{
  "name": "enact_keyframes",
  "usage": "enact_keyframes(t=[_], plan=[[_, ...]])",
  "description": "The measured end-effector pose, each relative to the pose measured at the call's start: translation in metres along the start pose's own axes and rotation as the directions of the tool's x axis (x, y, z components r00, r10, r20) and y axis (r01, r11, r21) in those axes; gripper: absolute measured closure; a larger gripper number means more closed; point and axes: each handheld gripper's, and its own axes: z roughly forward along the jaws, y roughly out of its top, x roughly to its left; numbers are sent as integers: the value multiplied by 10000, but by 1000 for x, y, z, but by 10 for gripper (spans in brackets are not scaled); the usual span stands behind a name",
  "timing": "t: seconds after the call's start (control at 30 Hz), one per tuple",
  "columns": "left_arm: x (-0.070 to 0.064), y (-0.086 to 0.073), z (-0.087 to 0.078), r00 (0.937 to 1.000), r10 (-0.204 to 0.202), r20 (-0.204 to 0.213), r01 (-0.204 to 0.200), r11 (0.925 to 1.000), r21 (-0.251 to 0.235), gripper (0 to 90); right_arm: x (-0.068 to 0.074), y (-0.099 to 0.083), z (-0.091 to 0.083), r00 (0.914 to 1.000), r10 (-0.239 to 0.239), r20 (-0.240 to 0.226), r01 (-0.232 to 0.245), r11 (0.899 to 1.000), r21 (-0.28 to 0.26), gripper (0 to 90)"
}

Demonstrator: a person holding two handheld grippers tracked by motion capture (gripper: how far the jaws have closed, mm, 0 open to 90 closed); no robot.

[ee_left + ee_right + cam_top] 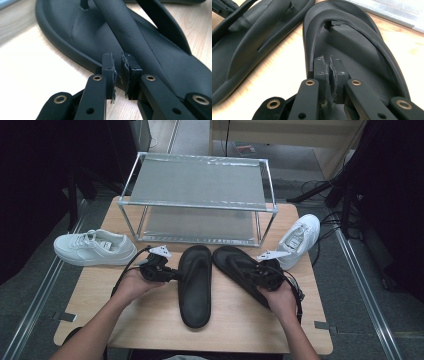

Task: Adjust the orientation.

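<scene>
Two black flip-flops lie side by side on the wooden table. The left flip-flop (195, 287) points away from me, and the right flip-flop (235, 262) is angled to the far left. My left gripper (167, 272) is at the left flip-flop's outer edge. In the left gripper view its jaws (119, 65) stand slightly apart against the sole's rim (82, 60), with nothing between them. My right gripper (261, 272) rests over the right flip-flop. Its pads (329, 62) are pressed together above the sole (362, 55), beside the strap (312, 45).
A metal two-shelf rack (197, 182) stands at the back of the table (150, 320). One white sneaker (95, 247) lies at the left edge. Another white sneaker (300, 237) lies at the right edge. Cables trail from both grippers.
</scene>
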Motion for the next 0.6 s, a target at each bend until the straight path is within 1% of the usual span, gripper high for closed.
enact_keyframes(t=[0.07,0.13,0.27,0.33,0.37,0.4,0.6], plan=[[-2,1,2,10000,39,39,-39,10000,35,810,1,0,1,10000,-1,-91,1,10000,14,859],[-4,1,2,10000,60,-18,-60,10000,73,811,2,0,2,9999,-85,-86,85,10000,1,859],[-4,1,2,9999,-12,121,10,9999,102,813,5,1,3,9997,-156,-195,157,9999,44,855],[-5,1,2,10000,36,65,-37,9999,109,816,7,1,4,9995,-194,-243,194,9998,7,853],[-6,2,2,9999,61,160,-63,9999,138,816,8,1,4,9995,-177,-265,178,9998,41,852],[-7,2,3,9997,63,247,-67,9999,146,814,8,1,5,9993,-260,-260,261,9996,50,851],[-16,4,8,9985,355,417,-368,9989,301,811,12,2,7,9989,-235,-412,239,9997,89,847]])
